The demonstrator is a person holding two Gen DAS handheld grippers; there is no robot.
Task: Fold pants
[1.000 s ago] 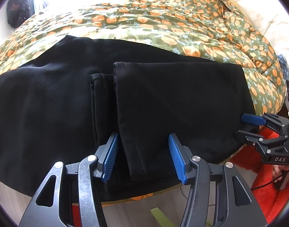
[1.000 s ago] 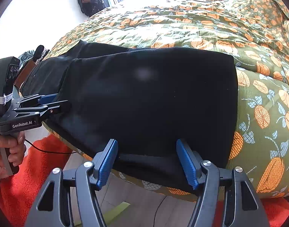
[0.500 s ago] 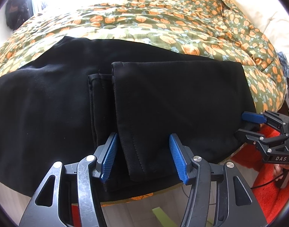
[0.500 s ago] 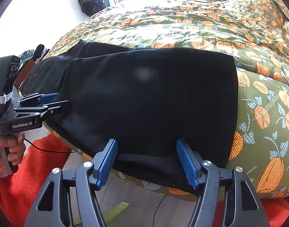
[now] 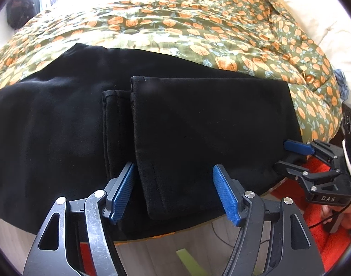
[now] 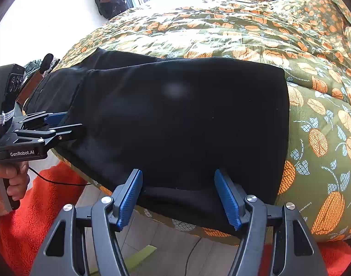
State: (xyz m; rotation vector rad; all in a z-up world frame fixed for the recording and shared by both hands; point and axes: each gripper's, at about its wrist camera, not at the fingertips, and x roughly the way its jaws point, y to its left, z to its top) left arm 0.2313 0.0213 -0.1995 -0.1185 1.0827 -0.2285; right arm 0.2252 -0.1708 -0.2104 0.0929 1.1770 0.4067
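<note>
Presently catalogued: one pair of black pants (image 5: 198,126), laid folded on a bed covered by a green quilt with orange flowers (image 5: 198,30), near the bed's front edge. A folded-over leg section with a stitched hem is seen lying on top of the wider black layer, its lower corner reaching the bed's edge. Left tongs (image 5: 173,193) are recorded with jaws opening; that hemmed corner sits between the blue pads, which are not pressed on it. Right tongs (image 6: 179,195) are noted released, jaws spread either side of the pants' near edge at the right end, no pressing seen. Each set is visible in the other's view, held by a hand (image 6: 7,184). An orange-red rug (image 6: 37,195) is listed on the floor below the bed.
</note>
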